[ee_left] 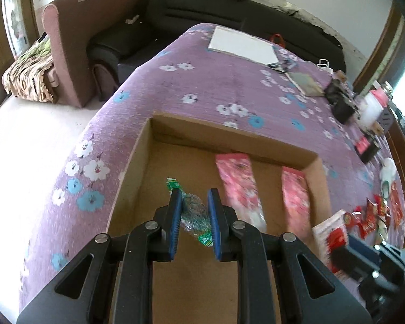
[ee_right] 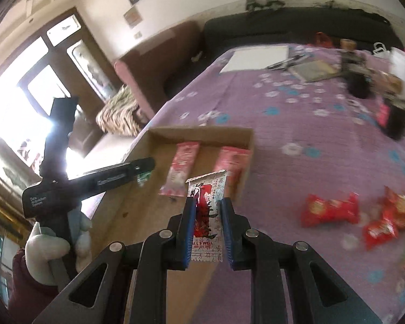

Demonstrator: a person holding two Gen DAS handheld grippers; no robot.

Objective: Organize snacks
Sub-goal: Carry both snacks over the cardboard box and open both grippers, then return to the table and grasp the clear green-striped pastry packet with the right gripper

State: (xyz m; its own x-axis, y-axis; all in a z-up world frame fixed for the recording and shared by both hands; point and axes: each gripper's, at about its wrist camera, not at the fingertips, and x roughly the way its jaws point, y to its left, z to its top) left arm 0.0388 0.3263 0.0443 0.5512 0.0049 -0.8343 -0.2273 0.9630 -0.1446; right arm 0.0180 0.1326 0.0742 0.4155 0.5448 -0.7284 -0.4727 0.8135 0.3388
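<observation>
A shallow cardboard box sits on the desk, which is covered with a purple flowered cloth; everything else is placed from that box. Inside it lie two pink packets: one about mid-box, the other against the box's right wall. Both lie flat, side by side, with their long axes running from the near side toward the far wall. The left gripper is over the box's left half and is closed on a green wrapper, a clear twist-ended sweet whose long axis runs slantwise across the blue pads, one green end poking out past the fingers toward the far wall. The right gripper hangs over the box's near right corner, clamped on a white sachet with red print; the sachet stands upright between the pads, its long axis in line with the fingers and its crimped top edge toward the far wall. A gloved hand grips the left tool's handle, left of the box. To the box's right, red packets lie loose on the cloth. Well beyond the far wall lies a white sheet.
</observation>
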